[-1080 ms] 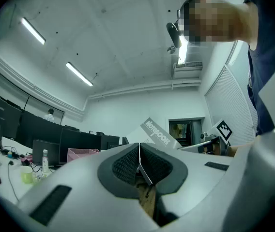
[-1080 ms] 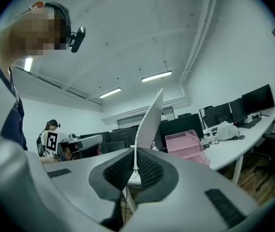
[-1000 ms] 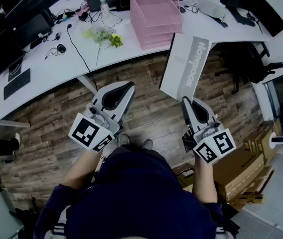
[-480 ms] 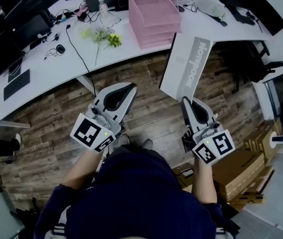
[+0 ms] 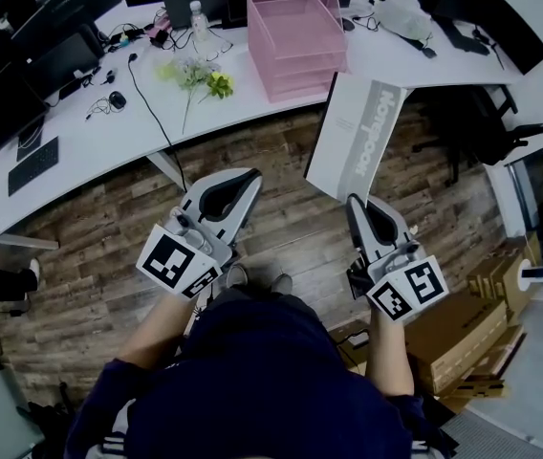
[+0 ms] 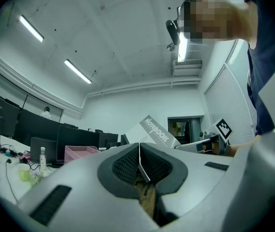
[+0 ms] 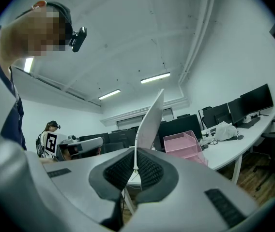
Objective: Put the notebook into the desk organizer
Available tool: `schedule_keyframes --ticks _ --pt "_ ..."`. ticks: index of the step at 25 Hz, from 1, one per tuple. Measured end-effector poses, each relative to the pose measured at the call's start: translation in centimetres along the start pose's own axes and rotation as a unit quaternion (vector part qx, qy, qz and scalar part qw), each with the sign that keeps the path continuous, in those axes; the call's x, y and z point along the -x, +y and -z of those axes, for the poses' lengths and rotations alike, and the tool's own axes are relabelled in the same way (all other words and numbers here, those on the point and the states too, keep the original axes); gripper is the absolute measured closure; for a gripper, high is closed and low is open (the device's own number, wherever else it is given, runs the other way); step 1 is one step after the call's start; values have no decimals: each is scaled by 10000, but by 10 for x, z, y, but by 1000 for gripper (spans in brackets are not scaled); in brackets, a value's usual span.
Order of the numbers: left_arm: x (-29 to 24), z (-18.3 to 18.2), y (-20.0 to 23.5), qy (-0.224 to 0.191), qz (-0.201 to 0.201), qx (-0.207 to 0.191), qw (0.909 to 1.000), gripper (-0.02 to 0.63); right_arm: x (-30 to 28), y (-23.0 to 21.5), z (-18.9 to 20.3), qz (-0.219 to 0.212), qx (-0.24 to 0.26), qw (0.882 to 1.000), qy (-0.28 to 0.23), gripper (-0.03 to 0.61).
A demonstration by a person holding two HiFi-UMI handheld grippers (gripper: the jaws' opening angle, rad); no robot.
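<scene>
A grey notebook (image 5: 358, 137) with white print stands on edge over the wooden floor, in front of the white desk. My right gripper (image 5: 353, 202) is shut on its near bottom edge. In the right gripper view the notebook (image 7: 151, 117) rises as a thin sheet from between the shut jaws (image 7: 135, 153). The pink desk organizer (image 5: 295, 32), a stack of mesh trays, sits on the desk beyond it (image 7: 183, 144). My left gripper (image 5: 249, 175) hangs to the left, shut with nothing in it (image 6: 139, 146). From there the notebook (image 6: 153, 129) and organizer (image 6: 79, 153) show ahead.
The curved white desk (image 5: 90, 132) carries a water bottle (image 5: 198, 15), green flowers (image 5: 195, 70), a black cable, a keyboard (image 5: 32, 165) and monitors. A dark chair (image 5: 487, 113) stands at the right. Cardboard boxes (image 5: 453, 328) lie on the floor at the lower right.
Both grippers and the notebook hold almost the same place; only the head view has shifted a little. The right gripper keeps its grip on the notebook.
</scene>
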State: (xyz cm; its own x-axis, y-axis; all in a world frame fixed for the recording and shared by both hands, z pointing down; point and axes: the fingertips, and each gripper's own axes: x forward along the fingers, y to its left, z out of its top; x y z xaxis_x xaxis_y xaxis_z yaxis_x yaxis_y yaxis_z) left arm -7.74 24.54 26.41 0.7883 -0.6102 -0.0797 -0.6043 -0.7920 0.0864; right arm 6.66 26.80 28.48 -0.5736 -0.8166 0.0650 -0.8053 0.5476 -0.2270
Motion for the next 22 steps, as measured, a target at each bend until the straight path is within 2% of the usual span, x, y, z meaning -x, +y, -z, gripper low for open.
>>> schedule_keyframes --ticks 9,22 --pt "-14 3 -5 22 -51 -1 10000 583 8 -16 -2 -10 9 10000 1 569" --pt "-52 21 -40 137 -212 -55 9997 583 44 -63 6 -141 -23 9999 32 569"
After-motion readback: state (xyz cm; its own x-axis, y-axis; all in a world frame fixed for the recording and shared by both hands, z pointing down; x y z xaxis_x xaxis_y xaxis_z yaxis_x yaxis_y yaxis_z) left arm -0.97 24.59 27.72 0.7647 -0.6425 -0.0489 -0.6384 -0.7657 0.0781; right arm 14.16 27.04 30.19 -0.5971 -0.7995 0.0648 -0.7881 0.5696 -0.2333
